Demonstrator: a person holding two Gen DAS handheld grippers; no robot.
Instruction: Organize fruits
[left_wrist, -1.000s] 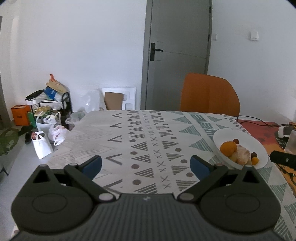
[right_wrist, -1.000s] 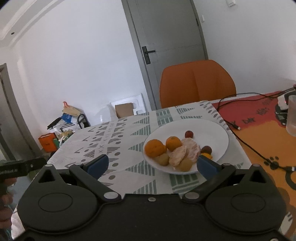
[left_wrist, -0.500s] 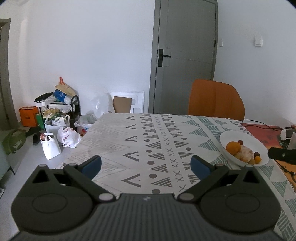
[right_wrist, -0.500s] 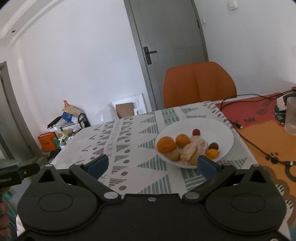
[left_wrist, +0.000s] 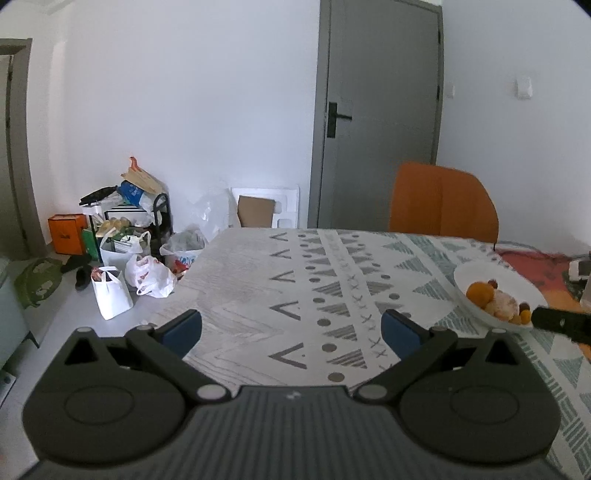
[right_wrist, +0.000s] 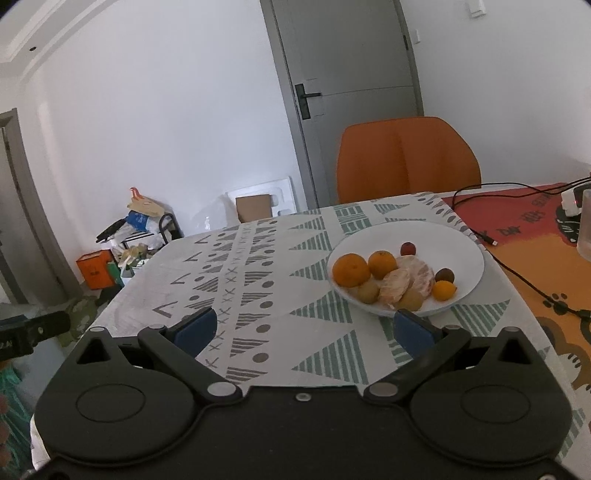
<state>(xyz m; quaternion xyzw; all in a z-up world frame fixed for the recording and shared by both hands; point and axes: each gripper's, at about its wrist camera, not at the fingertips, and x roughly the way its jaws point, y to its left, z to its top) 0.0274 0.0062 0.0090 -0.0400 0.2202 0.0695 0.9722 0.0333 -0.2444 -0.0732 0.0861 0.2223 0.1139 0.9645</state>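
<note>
A white plate (right_wrist: 458, 243) on the patterned tablecloth holds several fruits: two oranges (right_wrist: 351, 269), a peeled citrus (right_wrist: 413, 277), brownish kiwis (right_wrist: 367, 291), a small yellow fruit (right_wrist: 442, 290) and two small dark red fruits (right_wrist: 407, 248). My right gripper (right_wrist: 304, 330) is open and empty, near the plate's front-left rim. My left gripper (left_wrist: 291, 332) is open and empty over the table's left part; the plate (left_wrist: 509, 280) lies far right of it.
An orange chair (right_wrist: 406, 158) stands behind the table by a grey door (left_wrist: 376, 110). A red-orange mat (right_wrist: 535, 236) with black cables (right_wrist: 517, 273) covers the table's right side. Bags and boxes (left_wrist: 122, 251) clutter the floor at left.
Both grippers have pulled back from the table and risen a little; the plate looks smaller and farther in both views. Jaws stay open.
</note>
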